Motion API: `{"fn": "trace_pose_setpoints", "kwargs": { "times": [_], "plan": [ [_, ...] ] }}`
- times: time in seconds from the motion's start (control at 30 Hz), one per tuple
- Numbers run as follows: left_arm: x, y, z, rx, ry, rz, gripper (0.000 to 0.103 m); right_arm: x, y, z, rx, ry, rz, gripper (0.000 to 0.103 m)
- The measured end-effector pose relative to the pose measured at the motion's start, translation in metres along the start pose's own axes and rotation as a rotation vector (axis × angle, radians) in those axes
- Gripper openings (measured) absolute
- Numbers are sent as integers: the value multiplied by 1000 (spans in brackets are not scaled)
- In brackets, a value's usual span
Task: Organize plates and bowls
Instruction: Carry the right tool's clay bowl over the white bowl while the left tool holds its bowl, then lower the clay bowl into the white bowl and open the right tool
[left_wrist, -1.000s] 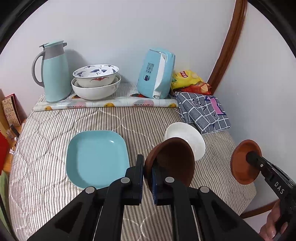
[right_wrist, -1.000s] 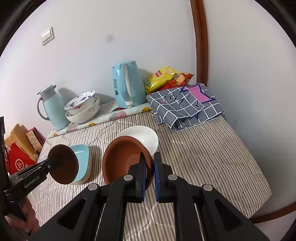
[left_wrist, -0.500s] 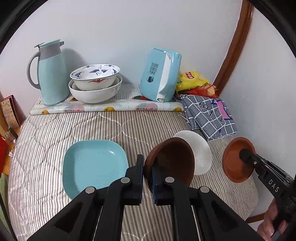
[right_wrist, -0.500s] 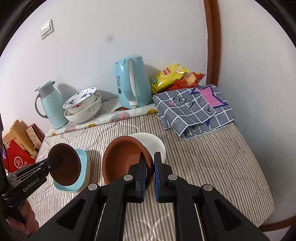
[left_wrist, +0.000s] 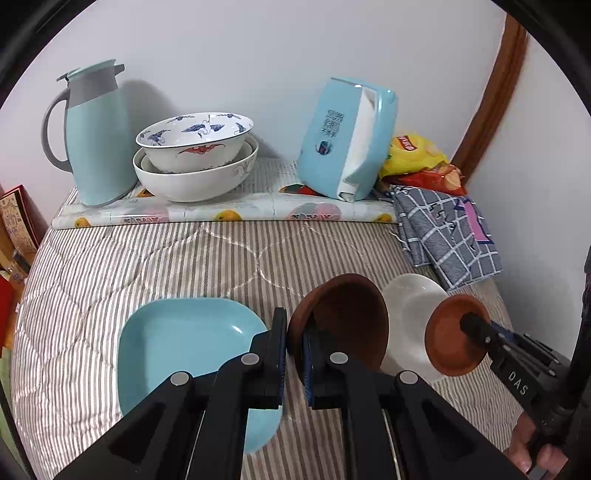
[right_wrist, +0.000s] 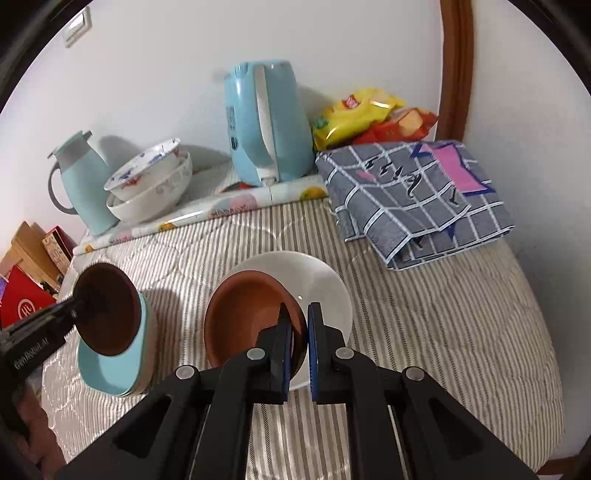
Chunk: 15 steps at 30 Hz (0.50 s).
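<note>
I see both wrist views evenly and softly lit from overhead, bright and without harsh glare. The thermos jug (left_wrist: 94, 136) and kettle (right_wrist: 267, 122) throw soft grey shadows on the white wall behind them. A small highlight glints on the white plate (right_wrist: 321, 284). Fisheye distortion bows the door frame (left_wrist: 491, 99) and darkens the corners to black. Focus is sharp throughout; I detect no motion blur.

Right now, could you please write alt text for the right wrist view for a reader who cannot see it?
The right gripper, jaws shut on the rim of a brown bowl, holds it above a white plate on a striped table cover. At left, the left gripper holds a second brown bowl over a light blue plate.
</note>
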<state>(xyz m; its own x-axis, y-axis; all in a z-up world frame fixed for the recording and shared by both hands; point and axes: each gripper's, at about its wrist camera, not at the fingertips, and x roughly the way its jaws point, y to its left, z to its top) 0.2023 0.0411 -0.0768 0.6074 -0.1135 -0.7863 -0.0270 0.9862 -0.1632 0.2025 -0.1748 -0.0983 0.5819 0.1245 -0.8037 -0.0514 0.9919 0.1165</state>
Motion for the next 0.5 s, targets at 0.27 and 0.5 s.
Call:
{"fn": "trace_pose_setpoints", "kwargs": {
  "times": [0.27,0.5],
  "plan": [
    [21,8,7,-7,12,20,8,31,3,3,-17,44,9,8],
    [31,14,12,-14,17,28,8,53,9,4,-67,83,-14,8]
  ]
}}
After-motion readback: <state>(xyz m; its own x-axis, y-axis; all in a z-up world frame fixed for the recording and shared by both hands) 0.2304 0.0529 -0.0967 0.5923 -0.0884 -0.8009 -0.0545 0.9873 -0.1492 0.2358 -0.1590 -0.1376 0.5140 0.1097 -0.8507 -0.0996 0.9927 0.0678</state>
